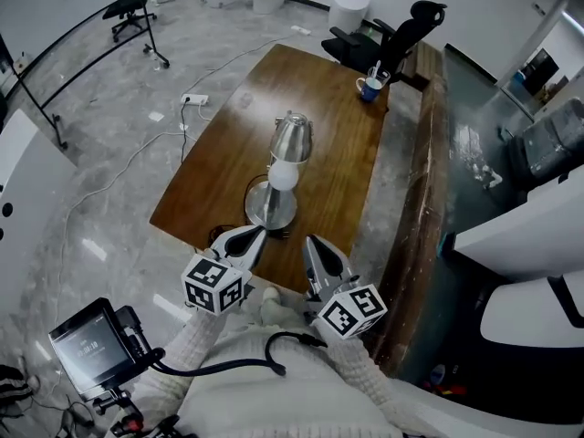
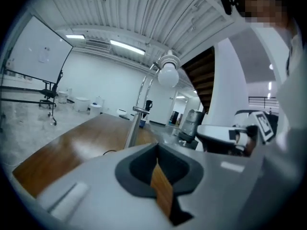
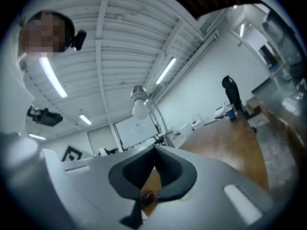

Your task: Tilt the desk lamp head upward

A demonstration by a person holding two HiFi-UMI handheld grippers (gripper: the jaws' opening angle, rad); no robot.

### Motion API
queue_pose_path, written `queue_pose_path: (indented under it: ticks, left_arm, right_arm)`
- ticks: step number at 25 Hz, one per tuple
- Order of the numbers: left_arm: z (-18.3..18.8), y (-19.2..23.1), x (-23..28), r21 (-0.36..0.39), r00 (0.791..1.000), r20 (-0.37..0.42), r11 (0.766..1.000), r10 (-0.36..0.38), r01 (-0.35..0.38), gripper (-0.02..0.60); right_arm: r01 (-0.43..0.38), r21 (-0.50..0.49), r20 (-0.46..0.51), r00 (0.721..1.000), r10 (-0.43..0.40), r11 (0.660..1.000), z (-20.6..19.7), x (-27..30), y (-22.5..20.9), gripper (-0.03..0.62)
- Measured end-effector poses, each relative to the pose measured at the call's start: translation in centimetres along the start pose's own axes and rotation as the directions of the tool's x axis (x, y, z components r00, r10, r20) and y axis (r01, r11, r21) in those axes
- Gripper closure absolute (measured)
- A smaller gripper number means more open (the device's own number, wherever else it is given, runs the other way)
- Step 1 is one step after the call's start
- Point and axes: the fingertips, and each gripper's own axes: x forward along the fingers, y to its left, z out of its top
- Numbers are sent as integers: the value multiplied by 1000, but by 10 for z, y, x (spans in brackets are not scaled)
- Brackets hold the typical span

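Wood desk (image 1: 338, 172) on grey stone floor (image 1: 109, 153); blue mug (image 1: 370, 87) at far right corner, black chair (image 1: 392, 35) behind. Desk lamp (image 1: 290, 144) stands by near edge: round chrome base, curved neck, metal head w/ white bulb (image 1: 283, 175) pointing down. L claw (image 1: 254, 236) & R claw (image 1: 312, 242) both fully closed, empty, over near edge beside base.

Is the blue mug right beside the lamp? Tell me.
No, the mug sits at the table's far corner, well away from the lamp in the middle.
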Motion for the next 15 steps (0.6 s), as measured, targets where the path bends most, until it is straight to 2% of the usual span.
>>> queue_pose_path:
  ticks: [3,7,15]
  left_arm:
    - [-21,-24,-33,15,997,-38,998,60,-59,574]
    - [-32,-45,-59,49,993,-60,994,102,-99,574]
    - [-38,-48,-60,36,993,-50,993,111,-110,574]
  right_arm:
    - [73,-119,-61,995,-81,990,-28,-26,29,611]
    - [126,-217,-91,985,-149,968,-38,-47,50,606]
    - [129,-260,-127,978,-166,957,-55,-49,58,603]
